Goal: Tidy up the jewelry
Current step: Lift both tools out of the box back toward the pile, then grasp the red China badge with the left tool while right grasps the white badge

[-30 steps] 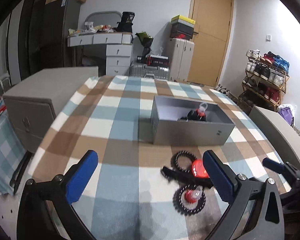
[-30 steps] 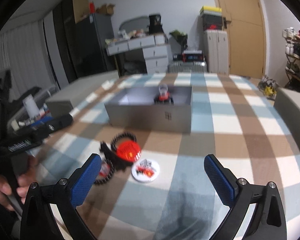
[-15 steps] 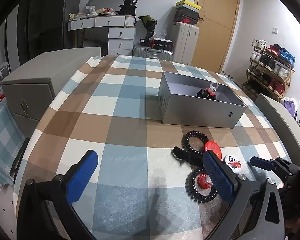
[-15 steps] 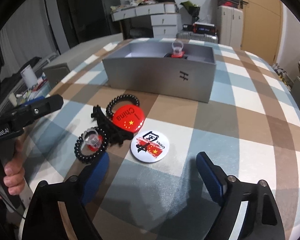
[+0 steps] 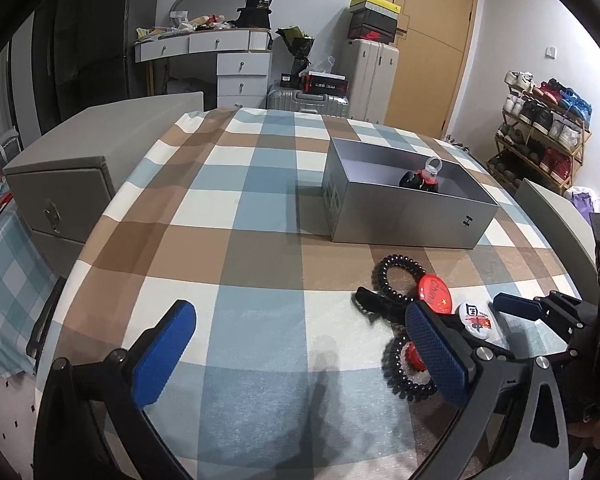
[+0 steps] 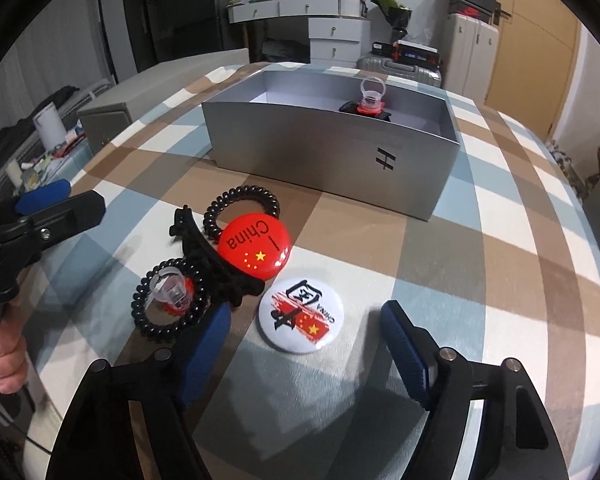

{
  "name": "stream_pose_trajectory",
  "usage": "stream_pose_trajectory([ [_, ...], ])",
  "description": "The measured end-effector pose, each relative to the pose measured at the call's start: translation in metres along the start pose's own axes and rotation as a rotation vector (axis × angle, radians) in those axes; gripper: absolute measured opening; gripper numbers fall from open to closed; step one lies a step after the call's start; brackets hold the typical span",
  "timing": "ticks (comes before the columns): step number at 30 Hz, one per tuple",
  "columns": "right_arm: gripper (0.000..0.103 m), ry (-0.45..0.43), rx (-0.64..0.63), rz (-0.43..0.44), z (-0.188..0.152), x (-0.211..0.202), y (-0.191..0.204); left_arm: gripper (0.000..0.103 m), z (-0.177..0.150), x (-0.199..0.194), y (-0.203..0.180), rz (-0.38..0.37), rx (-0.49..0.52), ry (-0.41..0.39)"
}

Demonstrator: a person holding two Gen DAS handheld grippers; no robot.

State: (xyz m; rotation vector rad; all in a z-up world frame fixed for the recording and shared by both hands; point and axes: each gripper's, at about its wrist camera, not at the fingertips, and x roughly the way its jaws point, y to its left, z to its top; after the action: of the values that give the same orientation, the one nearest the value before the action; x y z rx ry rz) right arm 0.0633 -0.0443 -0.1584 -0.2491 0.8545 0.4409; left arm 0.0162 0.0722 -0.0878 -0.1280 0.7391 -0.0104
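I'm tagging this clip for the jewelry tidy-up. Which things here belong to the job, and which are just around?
Job: grey box, red badge, white badge, two black coil ties, black clip, clear ring, right gripper closing near the white badge.

Around: suitcase, shoe rack, white drawers.

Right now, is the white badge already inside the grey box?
No. In the right wrist view the white badge lies flat on the checked cloth, in front of the grey box and beside the red badge.

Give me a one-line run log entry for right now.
right hand-held gripper: closing, empty, over white badge | left hand-held gripper: open, empty | grey box: holds one ring toy
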Motion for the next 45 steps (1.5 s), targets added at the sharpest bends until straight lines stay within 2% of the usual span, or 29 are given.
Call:
stream_pose_trajectory([
  [5,0.060,-0.010,-0.033,0.010,-0.002,-0.002,0.004,0.102,0.002,0.002,0.006,0.018,-0.025,0.006],
  [9,0.042,-0.022,-0.033,0.022,-0.003,-0.005,0.004,0.102,0.001,0.003,0.008,0.017,-0.036,0.014],
  [20,0.041,-0.047,0.021,0.069,-0.010,-0.013,-0.006,0.102,0.001,0.001,0.001,0.009,-0.009,0.020],
  [23,0.041,-0.063,0.074,0.087,-0.014,-0.018,-0.016,0.102,0.003,0.002,-0.006,0.008,0.025,0.025],
  [27,0.041,-0.077,0.093,0.066,-0.019,-0.027,-0.025,0.102,0.007,0.004,-0.016,0.009,0.090,0.024],
  [30,0.041,-0.096,0.103,0.068,-0.022,-0.033,-0.030,0.102,0.013,0.006,-0.020,-0.022,0.114,0.033],
  [32,0.041,-0.114,0.102,0.054,-0.023,-0.037,-0.033,0.102,0.017,0.011,-0.025,-0.067,0.138,0.080],
  [34,0.041,-0.130,0.104,0.045,-0.023,-0.041,-0.037,0.102,0.022,0.020,-0.034,-0.101,0.183,0.127],
  [40,0.041,-0.165,0.127,0.056,-0.024,-0.047,-0.048,0.102,0.028,0.034,-0.076,-0.110,0.363,0.150],
  [43,0.041,-0.172,0.138,0.054,-0.026,-0.049,-0.053,0.102,0.026,0.049,-0.097,-0.064,0.460,0.168],
  [45,0.041,-0.177,0.149,0.048,-0.029,-0.051,-0.057,0.102,0.025,0.059,-0.103,-0.046,0.482,0.188],
])
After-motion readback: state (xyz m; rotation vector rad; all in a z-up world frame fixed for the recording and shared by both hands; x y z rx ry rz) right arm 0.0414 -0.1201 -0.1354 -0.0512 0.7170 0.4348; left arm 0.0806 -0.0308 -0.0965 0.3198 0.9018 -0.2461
